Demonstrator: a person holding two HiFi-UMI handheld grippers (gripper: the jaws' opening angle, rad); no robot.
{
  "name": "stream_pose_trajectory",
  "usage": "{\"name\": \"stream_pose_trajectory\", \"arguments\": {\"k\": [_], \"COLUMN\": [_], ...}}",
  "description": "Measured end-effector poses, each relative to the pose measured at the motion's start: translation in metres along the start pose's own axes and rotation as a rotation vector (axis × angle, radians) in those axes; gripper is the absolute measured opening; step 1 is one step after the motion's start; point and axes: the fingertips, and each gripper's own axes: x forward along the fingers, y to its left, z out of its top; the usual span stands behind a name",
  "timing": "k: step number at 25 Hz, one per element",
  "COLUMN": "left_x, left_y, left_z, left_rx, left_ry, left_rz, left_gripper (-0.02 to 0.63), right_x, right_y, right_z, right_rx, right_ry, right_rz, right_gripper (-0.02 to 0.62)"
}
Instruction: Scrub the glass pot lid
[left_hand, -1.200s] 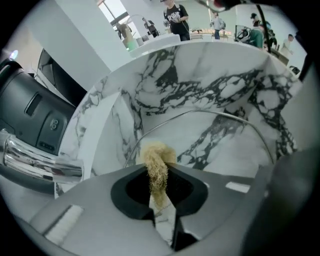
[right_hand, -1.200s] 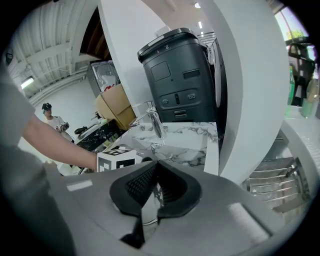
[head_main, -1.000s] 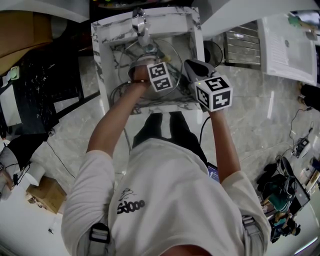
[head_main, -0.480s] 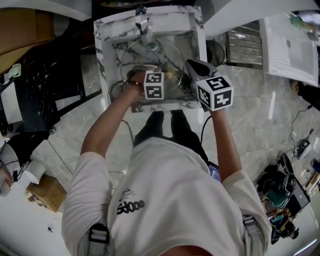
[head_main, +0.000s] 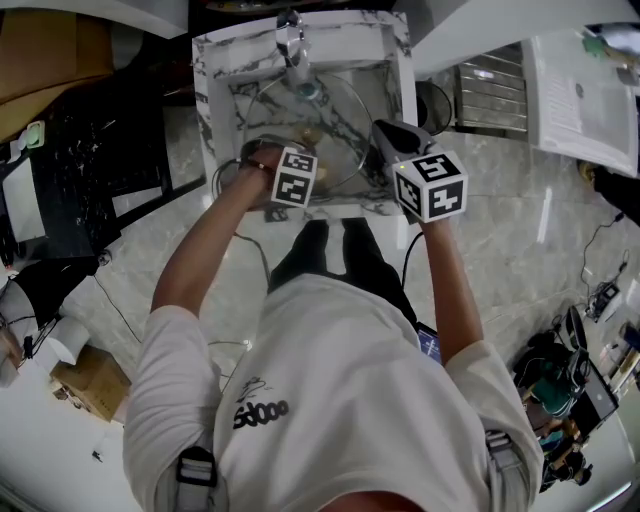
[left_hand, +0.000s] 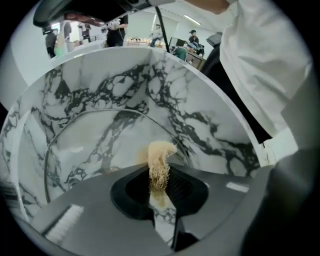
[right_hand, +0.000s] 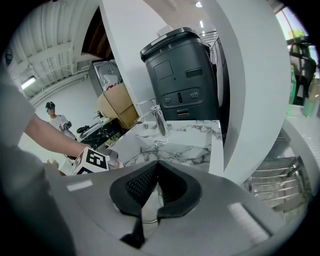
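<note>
The left tongs (left_hand: 161, 181) pinch a tan scrubber (left_hand: 160, 152) over the glass lid (left_hand: 95, 145) inside the marble sink (left_hand: 210, 135). The right tongs (right_hand: 154, 170) are clamped on the lid's rim.

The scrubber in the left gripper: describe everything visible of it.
The scrubber is a small tan wad of coarse, loofah-like fibres. It stands upright, pinched between the shut jaws of the left gripper, with its frayed top curling past the fingertips. It is held inside the marble sink, up against the glass lid. Whether its tip actually presses on the glass cannot be told.
</note>
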Motion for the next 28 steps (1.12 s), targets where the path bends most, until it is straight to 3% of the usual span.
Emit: {"name": "stream_pose_trajectory", "arguments": {"k": [5,15,21,28], "left_x": [-0.004,-0.015,-0.027,-0.052], "left_y": [-0.005,0.017,0.054,0.112], "left_z": [-0.034,-0.085,-0.112,-0.133], "left_rx": [0.026,-0.083,-0.198,-0.399], "left_ry": [0.102,0.191,0.244,0.29], "left_rz": [-0.011,0.034,0.172,0.443], "left_gripper": [0.051,0.051,0.051,0.051], "right_x": [0.0,-0.004,-0.005,-0.007], "right_y": [0.0,-0.006,-0.009,-0.012], "right_z": [0.0,-0.003,-0.004,-0.008], "right_rx": [-0.003,0.002,0.006,0.013], "right_ry": [0.0,0.0,0.001,0.004], "right_rz": [0.002,-0.003,-0.005,-0.013], "right_gripper": [0.003,0.003,0.003,0.003]}}
